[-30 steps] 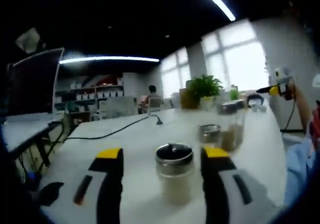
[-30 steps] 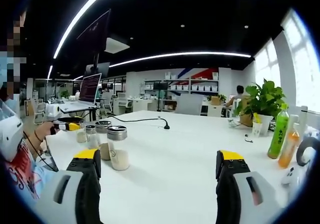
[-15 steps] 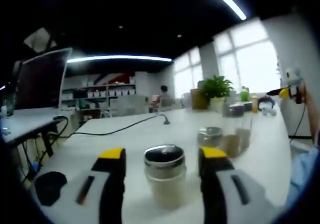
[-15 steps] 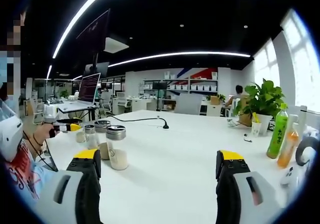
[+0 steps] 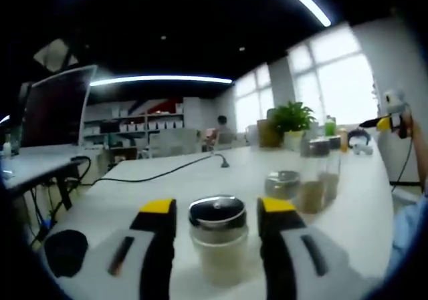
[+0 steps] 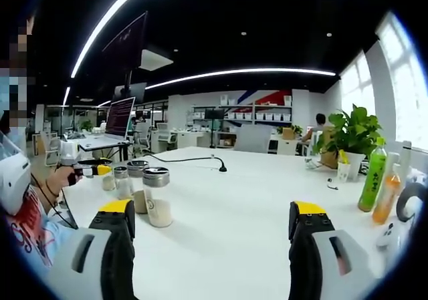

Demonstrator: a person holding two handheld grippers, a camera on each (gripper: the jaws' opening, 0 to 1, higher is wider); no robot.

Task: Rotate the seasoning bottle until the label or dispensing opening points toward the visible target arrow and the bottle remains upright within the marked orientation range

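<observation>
Seasoning bottle stands upright on the white counter, right between the yellow-tipped jaws of my left hand-held gripper; the jaws sit just beside its glass on either side, and I cannot tell whether they touch it or are clamped on it. Its metal lid shows a small knob, and pale powder fills the lower part. To its right in the left gripper view I see a shorter jar and a taller shaker with brownish contents, a potted plant behind them. A black cable runs across the counter farther back. In the right gripper view, the same cluster of bottles sits at the left, the seasoning bottle nearest, the left hand-held gripper near them. My right hand-held gripper is spread wide over bare counter, grasping nothing. Two drink bottles stand at the far right.
</observation>
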